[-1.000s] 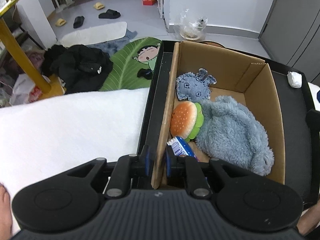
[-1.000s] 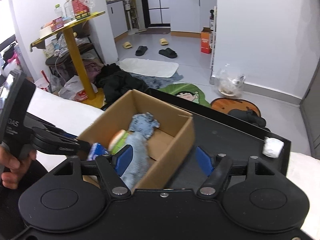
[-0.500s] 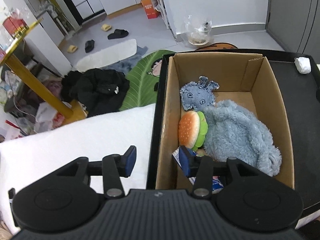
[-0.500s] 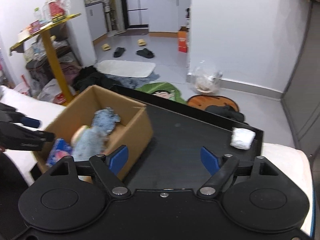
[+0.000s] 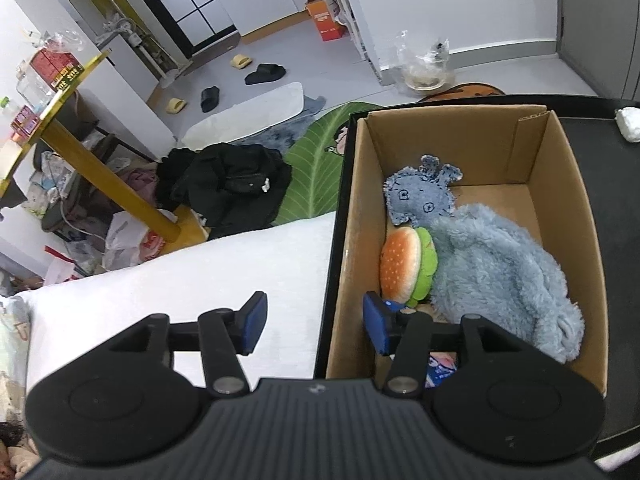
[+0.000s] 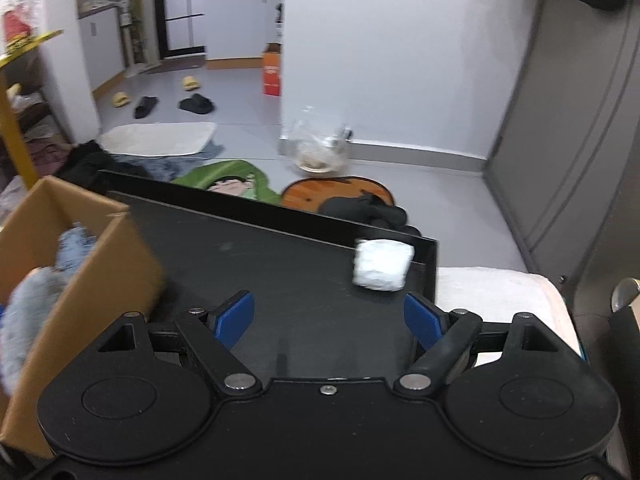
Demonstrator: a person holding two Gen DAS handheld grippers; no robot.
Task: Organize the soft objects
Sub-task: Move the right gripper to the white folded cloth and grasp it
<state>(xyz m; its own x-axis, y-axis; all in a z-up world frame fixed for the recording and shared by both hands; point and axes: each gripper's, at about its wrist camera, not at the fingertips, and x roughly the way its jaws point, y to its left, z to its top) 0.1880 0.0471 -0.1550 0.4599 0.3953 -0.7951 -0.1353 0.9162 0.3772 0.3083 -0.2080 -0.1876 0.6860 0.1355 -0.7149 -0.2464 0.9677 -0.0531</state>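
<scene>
Black tabletop [image 6: 280, 264]: cardboard box [image 5: 472, 148] at left end, white soft wad [image 6: 382, 264] at far right corner. Left view alone shows box contents: three plush toys, namely burger [image 5: 406, 266], denim creature [image 5: 420, 196], furry blue one [image 5: 500, 276]. Left claw [image 5: 316, 326] opening, straddling box wall without pressing it; right claw [image 6: 330, 318] wide, empty.

Black tray [image 6: 280, 272] lay bare mid-frame. Cardboard box [image 6: 116, 264] blocked lower left; white bundle [image 6: 382, 264] occupied right corner.
</scene>
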